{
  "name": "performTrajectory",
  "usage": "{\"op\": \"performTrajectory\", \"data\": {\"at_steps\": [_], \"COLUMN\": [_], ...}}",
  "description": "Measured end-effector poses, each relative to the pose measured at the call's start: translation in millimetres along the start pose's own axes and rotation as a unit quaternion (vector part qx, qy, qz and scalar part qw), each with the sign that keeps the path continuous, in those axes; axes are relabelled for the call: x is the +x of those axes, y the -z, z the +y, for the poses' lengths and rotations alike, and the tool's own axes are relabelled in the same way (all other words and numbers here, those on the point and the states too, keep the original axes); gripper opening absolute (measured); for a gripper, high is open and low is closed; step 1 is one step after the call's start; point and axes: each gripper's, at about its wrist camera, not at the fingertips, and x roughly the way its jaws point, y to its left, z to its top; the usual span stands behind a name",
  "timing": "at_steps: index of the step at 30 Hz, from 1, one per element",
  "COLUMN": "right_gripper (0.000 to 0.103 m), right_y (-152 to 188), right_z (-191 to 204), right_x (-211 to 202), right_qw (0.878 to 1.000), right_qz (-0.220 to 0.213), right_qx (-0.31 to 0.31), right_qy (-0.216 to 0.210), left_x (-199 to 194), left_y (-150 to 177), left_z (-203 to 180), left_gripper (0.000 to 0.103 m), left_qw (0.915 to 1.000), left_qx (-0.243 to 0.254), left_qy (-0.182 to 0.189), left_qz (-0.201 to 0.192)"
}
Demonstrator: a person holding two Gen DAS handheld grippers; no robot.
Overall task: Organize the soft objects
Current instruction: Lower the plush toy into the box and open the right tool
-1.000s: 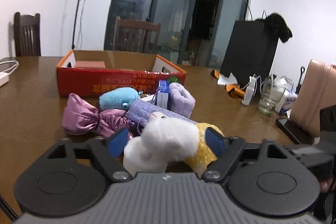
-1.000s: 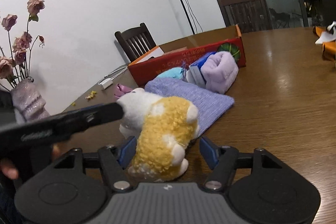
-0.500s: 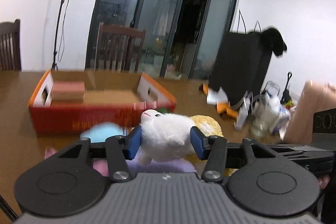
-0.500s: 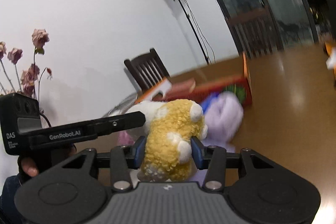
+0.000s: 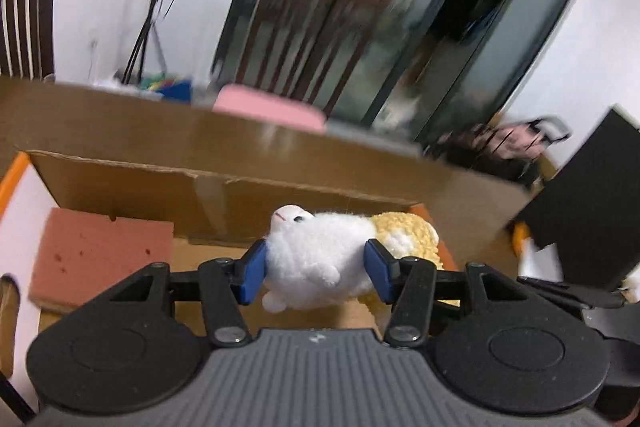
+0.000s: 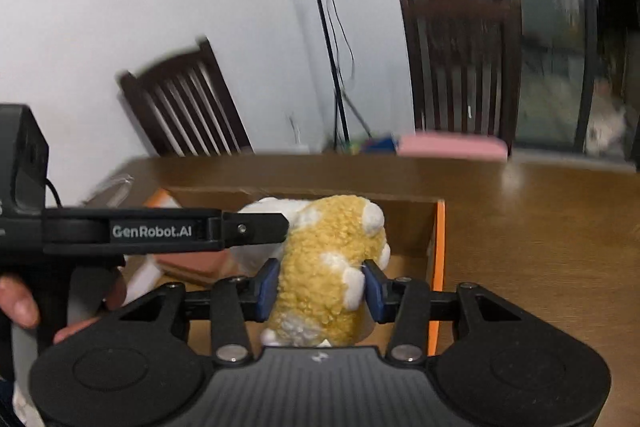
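While both views are smeared by motion blur beyond the near foreground, the dark wooden chairs [image 6: 188, 107] and the glass doors [image 5: 420, 27] behind the bench [image 6: 540, 227] are soft-edged, and a flat pink object [image 6: 452, 146] at the far edge of the bench cannot be identified. From the left wrist view only the white head end of the fluffy white-and-yellow plush animal [image 5: 320, 259] shows clearly, its yellow curly back half partly hidden behind the right blue pad; from the right wrist view the yellow end [image 6: 332, 267] fills the gap and the white end is mostly covered by the other tool's black finger. The plush's underside is cut off by each gripper body.

The left hand-held gripper [image 5: 316, 271] is closed down to the width of the toy, both blue pads pressing into the white fur. The right hand-held gripper [image 6: 320, 289] is likewise clamped on the yellow end, pads sunk into the pile. The plush hangs between them, over the open brown cardboard box with orange-edged flaps [image 5: 224, 187], nearer its right wall than its left. A salmon-pink rectangular sponge block [image 5: 100, 255] lies on the box floor at the left side, its near corner hidden by the left tool. Part of the person's left hand [image 6: 24, 303] shows on the handle, cropped at the frame edge
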Motion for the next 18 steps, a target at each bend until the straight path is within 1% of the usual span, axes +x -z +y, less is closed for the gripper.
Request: {"op": "performTrajectory", "data": {"at_steps": [1, 2, 4, 5, 7, 9, 10, 11, 14, 16, 17, 18], "right_gripper": [0.043, 0.044, 0.044, 0.047, 0.048, 0.049, 0.051, 0.054, 0.056, 0.057, 0.06, 0.061], "right_y": [-4, -7, -8, -7, -6, -4, -4, -6, -9, -9, -5, -3], "right_z": [-5, -6, 2, 8, 16, 22, 25, 26, 25, 29, 30, 32], "right_x": [12, 22, 34, 37, 39, 36, 31, 27, 1, -21, -34, -48], "right_qw": [1.0, 1.0, 0.997, 0.994, 0.99, 0.987, 0.985, 0.985, 0.987, 0.987, 0.987, 0.988], "right_qz": [0.014, 0.018, 0.011, 0.009, 0.003, -0.008, -0.015, -0.023, -0.044, -0.062, -0.072, -0.083], "right_qx": [0.0, -0.003, -0.053, -0.071, -0.094, -0.109, -0.113, -0.113, -0.105, -0.107, -0.104, -0.094], "right_qy": [0.0, 0.007, 0.057, 0.084, 0.102, 0.12, 0.126, 0.128, 0.113, 0.106, 0.102, 0.095], "left_x": [7, 12, 16, 16, 10, 1, -5, -13, -42, -65, -78, -89], "left_y": [-1, -2, 1, 2, 5, 6, 5, 6, 8, 13, 17, 21], "left_z": [1, 0, -2, -4, -5, -8, -7, -8, -16, -23, -27, -30], "left_gripper": [0.052, 0.052, 0.053, 0.056, 0.062, 0.062, 0.065, 0.068, 0.071, 0.072, 0.076, 0.077], "left_qw": [0.9999, 0.9997, 0.9991, 0.9986, 0.9978, 0.9969, 0.9967, 0.9966, 0.995, 0.9925, 0.9911, 0.9897], "left_qx": [0.004, 0.013, 0.037, 0.048, 0.062, 0.072, 0.073, 0.074, 0.083, 0.097, 0.103, 0.108], "left_qy": [-0.012, -0.019, -0.019, -0.018, -0.024, -0.031, -0.032, -0.031, -0.035, -0.043, -0.047, -0.052], "left_qz": [0.005, 0.005, 0.013, 0.016, 0.004, -0.008, -0.015, -0.022, -0.043, -0.061, -0.07, -0.078]}}
